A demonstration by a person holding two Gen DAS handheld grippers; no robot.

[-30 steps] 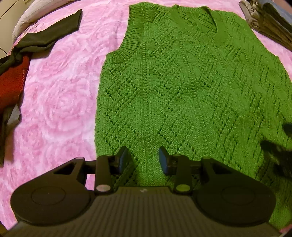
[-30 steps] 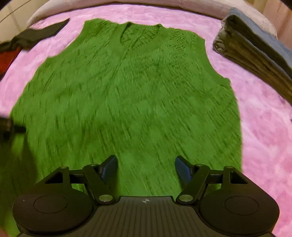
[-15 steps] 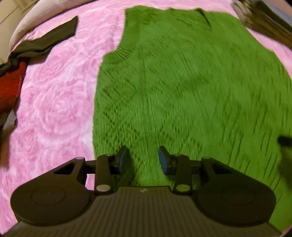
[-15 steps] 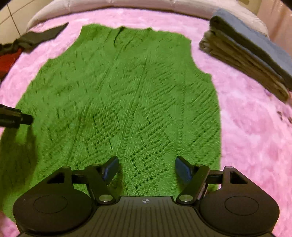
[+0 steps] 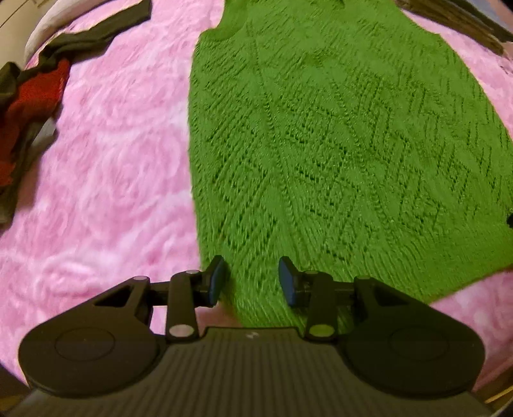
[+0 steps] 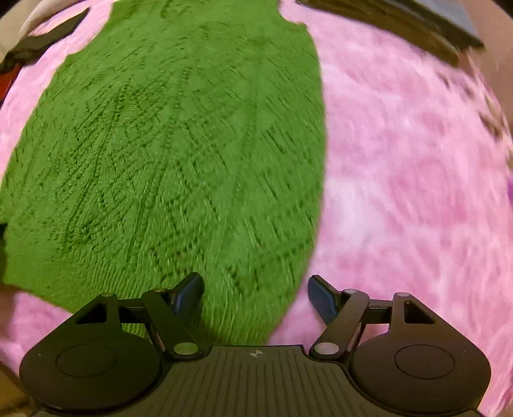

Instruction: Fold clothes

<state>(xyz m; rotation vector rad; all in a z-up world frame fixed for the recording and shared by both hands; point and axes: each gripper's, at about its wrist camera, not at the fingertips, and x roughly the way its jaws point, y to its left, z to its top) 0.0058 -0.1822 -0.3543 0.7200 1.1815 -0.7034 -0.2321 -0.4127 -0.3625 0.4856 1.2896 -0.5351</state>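
Green knitted vest [image 5: 336, 144] flat on pink blanket [image 5: 105, 166], neck toward 12 o'clock. Left gripper [image 5: 250, 277] spread, empty, over hem corner. Right gripper [image 6: 255, 295] likewise spread over opposite corner.

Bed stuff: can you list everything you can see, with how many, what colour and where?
knitted vest: one, green, spread flat on the blanket
fluffy blanket: one, pink, under everything
loose clothes: a heap, red and dark olive, far left
folded clothes stack: one, brown and blue-grey, far right
left gripper: one, black, open, over the vest's bottom-left corner
right gripper: one, black, open, over the vest's bottom-right corner
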